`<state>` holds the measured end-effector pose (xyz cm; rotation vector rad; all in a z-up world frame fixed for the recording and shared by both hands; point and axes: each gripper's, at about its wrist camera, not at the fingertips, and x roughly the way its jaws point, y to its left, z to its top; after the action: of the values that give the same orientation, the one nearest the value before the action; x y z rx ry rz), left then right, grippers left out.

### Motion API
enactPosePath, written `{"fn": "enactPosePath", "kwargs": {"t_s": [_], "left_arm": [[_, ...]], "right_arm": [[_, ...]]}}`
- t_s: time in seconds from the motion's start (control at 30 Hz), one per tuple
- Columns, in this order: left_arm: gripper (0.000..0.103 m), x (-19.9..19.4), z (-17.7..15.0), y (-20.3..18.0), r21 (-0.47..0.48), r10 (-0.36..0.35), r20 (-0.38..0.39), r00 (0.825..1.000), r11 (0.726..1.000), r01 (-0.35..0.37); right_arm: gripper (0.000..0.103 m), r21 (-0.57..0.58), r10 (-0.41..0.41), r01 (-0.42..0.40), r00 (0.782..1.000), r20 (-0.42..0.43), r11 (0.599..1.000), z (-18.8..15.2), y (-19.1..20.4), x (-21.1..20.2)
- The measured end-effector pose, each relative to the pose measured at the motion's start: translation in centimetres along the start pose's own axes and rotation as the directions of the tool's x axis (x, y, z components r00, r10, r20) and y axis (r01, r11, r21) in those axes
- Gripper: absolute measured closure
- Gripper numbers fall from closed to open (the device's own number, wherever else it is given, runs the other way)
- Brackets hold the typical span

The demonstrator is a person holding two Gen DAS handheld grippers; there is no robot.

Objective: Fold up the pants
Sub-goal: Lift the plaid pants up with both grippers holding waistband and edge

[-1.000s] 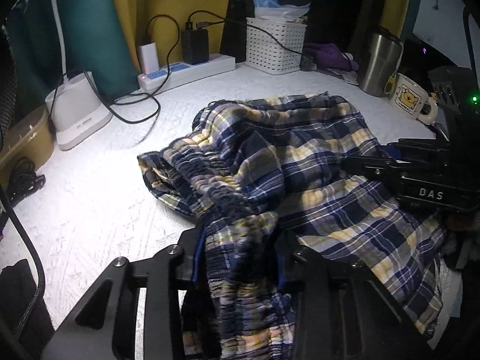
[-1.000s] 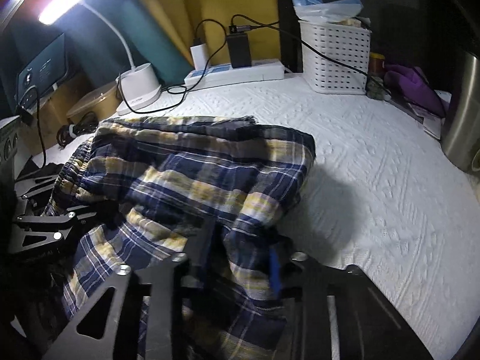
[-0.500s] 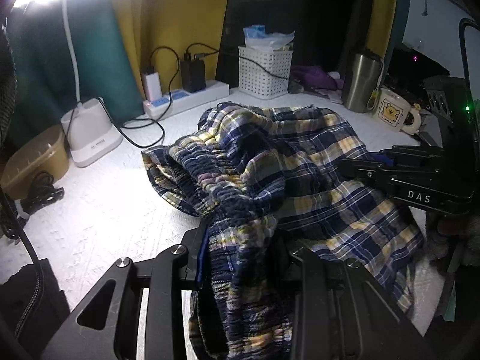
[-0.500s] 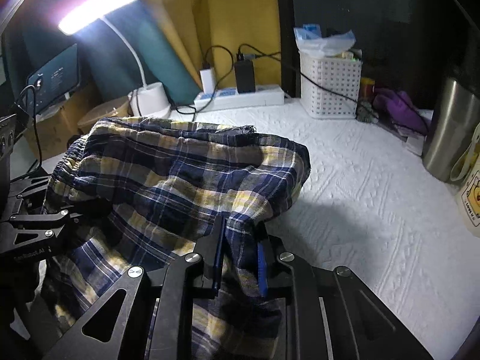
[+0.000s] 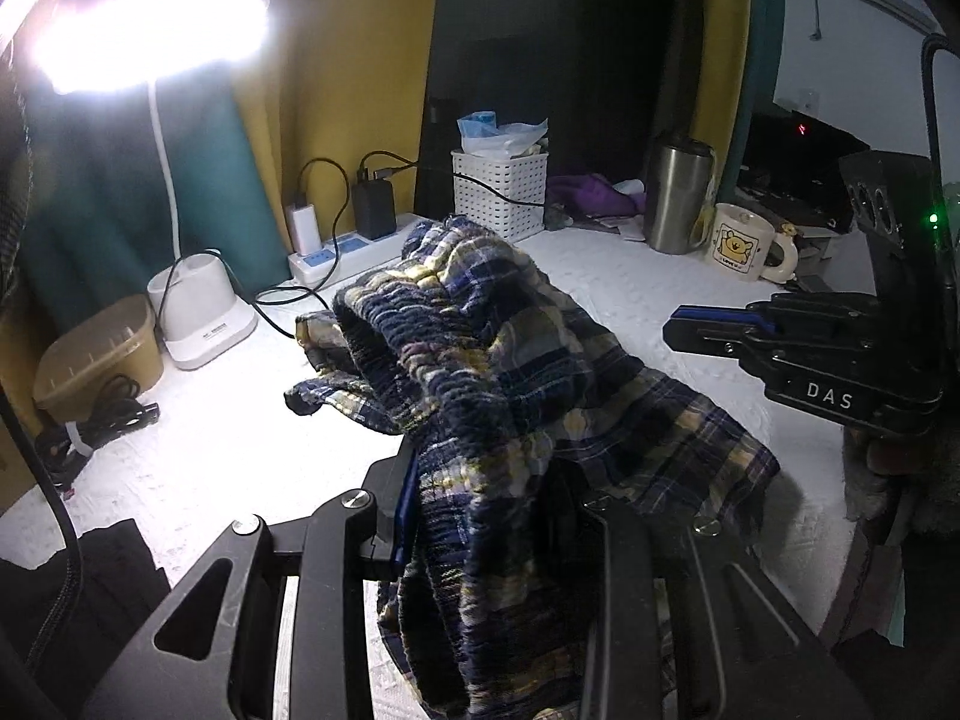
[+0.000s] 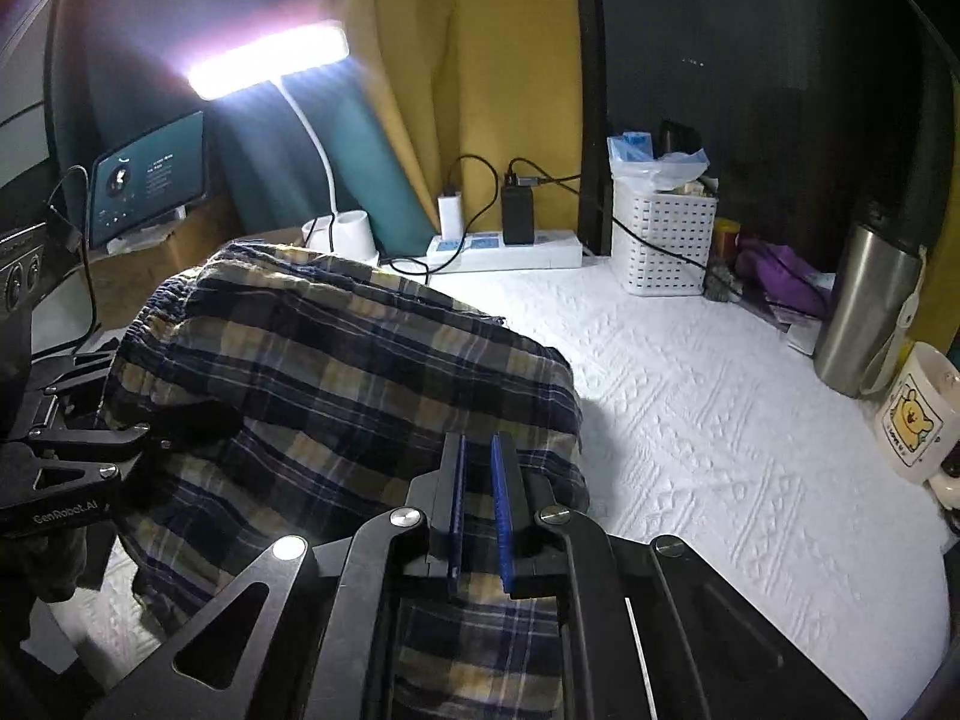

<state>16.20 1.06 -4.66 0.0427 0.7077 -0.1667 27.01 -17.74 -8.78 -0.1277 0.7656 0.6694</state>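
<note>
Now the pants point(image 5: 492, 360) lie in a bumpy heap in the middle of the white desk point(image 5: 630, 294), not yet flat or folded. The left hand-held gripper point(image 5: 480, 516) is clamped on the stretchy waist part at 6 o'clock. The right hand-held gripper point(image 6: 477, 504) grips nothing; its blue pads point(image 6: 501, 516) stand a little apart above the cloth. I think this is the spreading-out step. Next, the right one needs a new grip on an edge, then both should pull the cloth flat. A mug point(image 5: 741, 243) sits at 2 o'clock, a basket point(image 5: 498, 192) at 12, a lamp point(image 5: 198, 312) at 10.
</note>
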Motion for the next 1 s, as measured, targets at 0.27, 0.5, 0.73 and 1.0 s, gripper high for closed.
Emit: {"fn": "enactPosePath", "kwargs": {"t_s": [0.27,0.5,0.73,1.0], "left_arm": [[0.073,2.2,-0.7,2.0,-0.035,0.034,-0.056,0.998,0.999,-0.036],[0.073,4.2,-1.5,3.4,-0.066,0.043,-0.107,0.993,0.997,-0.05],[0.073,5.7,-2.0,4.4,-0.086,0.024,-0.151,0.988,0.996,-0.037],[0.069,7.5,-2.1,5.3,-0.118,-0.021,-0.199,0.98,0.993,-0.003]], "right_arm": [[0.093,0.1,-0.028,0.032,0.998,-0.048,0.995,-1.7,-3.5,1.0],[0.0,0.144,0.042,-0.029,0.996,-0.083,0.989,-1.5,-4.6,4.0],[0.0,0.135,0.041,-0.02,0.987,-0.157,0.991,-0.5,-4.9,7.1],[0.024,0.129,0.075,-0.049,0.976,-0.202,0.99,-0.2,-5.0,10.0]]}}
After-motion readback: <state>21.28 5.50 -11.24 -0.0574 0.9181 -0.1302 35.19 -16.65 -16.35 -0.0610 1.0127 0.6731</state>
